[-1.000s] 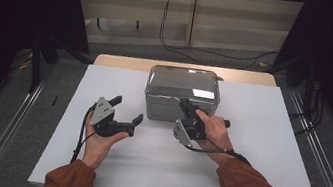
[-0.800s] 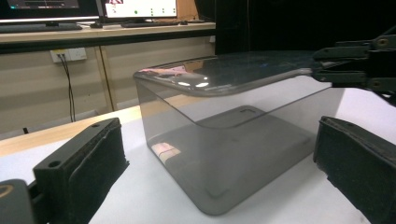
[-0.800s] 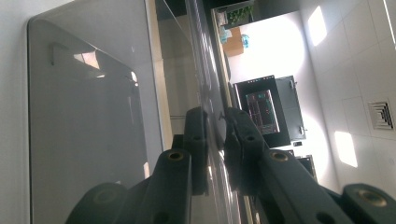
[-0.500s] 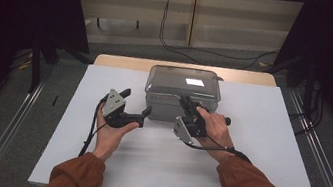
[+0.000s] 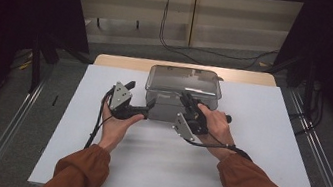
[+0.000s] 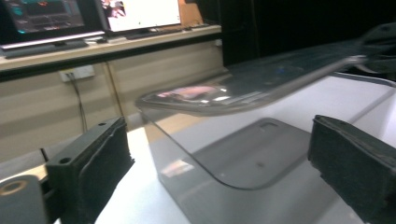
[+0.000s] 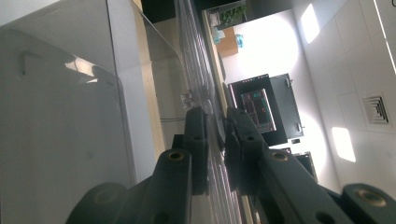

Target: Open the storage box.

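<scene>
High view first: a clear, smoky-grey plastic storage box (image 5: 182,96) with a see-through lid (image 5: 183,77) is sitting toward the 12 o'clock end of the white-topped counter (image 5: 266,155). The right claw (image 5: 187,102) is biting the lid's near rim, at roughly 5 o'clock on the box. My guess is it's pinning or getting ready to lift that edge. The left claw (image 5: 148,107) is coming in at the box's 7 o'clock corner, and its jaws have just been closing a little, though they're not gripping anything yet.

Left gripper view: the two black foam pads (image 6: 100,154) are standing wide apart, with the box's rounded corner (image 6: 196,158) sitting between them but clear of both. So that claw is released, probably lining up to brace the body while the lid gets worked. The lid's lip (image 6: 243,100) is overhanging the wall at 12 o'clock.

Right gripper view: the jaws are clenched on the thin lid rim (image 7: 215,133), which is running straight up toward 12 o'clock between them.

Room-wise, there's loads of bare counter at 3, 6 and 9 o'clock of the box. The counter's far edge is sitting just behind it, so pulling toward the person looks like the safer way.
</scene>
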The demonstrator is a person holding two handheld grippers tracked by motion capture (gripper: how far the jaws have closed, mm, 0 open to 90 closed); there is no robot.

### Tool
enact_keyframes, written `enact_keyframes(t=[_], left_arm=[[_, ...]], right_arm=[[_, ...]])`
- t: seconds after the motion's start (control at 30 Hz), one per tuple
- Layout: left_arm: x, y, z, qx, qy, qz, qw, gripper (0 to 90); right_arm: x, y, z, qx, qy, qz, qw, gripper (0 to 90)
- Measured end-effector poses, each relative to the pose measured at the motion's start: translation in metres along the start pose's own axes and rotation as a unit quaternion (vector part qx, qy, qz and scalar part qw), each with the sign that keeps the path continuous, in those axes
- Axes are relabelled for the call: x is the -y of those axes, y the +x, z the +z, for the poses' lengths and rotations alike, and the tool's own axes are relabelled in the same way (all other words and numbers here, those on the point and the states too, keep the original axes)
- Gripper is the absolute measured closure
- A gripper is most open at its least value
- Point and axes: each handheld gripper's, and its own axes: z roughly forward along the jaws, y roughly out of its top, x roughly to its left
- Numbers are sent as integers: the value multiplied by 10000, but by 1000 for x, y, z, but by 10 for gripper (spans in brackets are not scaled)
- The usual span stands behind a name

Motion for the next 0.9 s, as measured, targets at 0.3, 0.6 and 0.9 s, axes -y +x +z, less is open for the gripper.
enact_keyframes(t=[0.3,0.6,0.9], left_arm=[[3,1,6,-98,14,205,9997,152],[-1,5,6,-127,-126,321,9993,348],[-3,-1,9,92,-141,647,9978,467]], right_arm=[[1,-1,2,6,-14,116,9999,781],[0,1,3,-62,23,252,9997,755],[9,-4,1,-96,32,874,9961,582]])
